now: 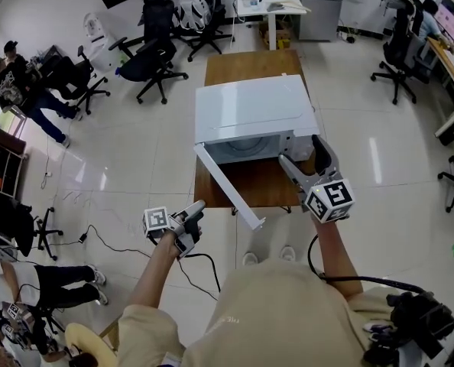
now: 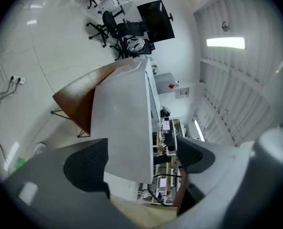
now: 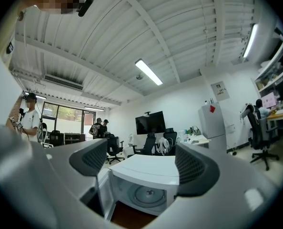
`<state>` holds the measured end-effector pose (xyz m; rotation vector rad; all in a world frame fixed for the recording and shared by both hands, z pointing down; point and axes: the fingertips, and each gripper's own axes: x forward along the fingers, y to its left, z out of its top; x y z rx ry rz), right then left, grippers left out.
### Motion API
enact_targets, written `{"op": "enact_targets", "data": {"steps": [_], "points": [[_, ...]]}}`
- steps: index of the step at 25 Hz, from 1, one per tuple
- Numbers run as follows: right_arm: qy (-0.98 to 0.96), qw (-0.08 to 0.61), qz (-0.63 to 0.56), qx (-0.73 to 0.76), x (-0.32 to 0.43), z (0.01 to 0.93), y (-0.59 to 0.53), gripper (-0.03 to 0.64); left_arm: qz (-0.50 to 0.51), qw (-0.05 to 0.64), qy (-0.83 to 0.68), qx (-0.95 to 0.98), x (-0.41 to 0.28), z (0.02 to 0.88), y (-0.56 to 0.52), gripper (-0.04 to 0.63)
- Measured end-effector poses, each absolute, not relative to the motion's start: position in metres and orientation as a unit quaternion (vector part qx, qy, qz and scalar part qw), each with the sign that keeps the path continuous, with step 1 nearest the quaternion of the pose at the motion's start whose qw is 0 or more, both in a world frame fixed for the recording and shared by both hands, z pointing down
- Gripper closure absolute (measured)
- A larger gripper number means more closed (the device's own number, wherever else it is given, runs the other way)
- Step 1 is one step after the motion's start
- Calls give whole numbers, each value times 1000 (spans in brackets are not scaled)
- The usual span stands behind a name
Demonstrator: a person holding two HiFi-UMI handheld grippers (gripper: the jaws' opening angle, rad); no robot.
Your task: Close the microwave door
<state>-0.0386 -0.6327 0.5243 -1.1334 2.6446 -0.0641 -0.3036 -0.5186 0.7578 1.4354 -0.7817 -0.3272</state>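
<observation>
Microwave (image 1: 254, 113): white, on a wooden table (image 1: 250, 63), cavity facing the person, glass turntable visible inside.
Door (image 1: 228, 188): open, hinged at the oven's left front corner, swung out past the table's near edge.
Right gripper (image 1: 303, 155): jaws apart, nothing between the pads; over the table, just in front of the oven's right front corner.
Left gripper (image 1: 197, 209): jaws apart, holding nothing; off the table, on the door's outer side, near its free end, not touching.
Surroundings: black office chairs (image 1: 154, 56) on a pale tiled floor.
</observation>
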Motion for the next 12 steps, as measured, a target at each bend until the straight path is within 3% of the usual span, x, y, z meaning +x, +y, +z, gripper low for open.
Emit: {"op": "enact_targets", "data": {"steps": [3,6,12], "points": [[907,131,-28,-399,-39,528,-638,183,-173,683,-330,628,-277,748,-523,142],[901,138,-41,-409,-34,528,-641,210,-171,682,-339,625,-266,753,-536,215],[891,122,-49,-434,-34,494,-656,215,-176,662,-308,661,-266,789,-575,289]]}}
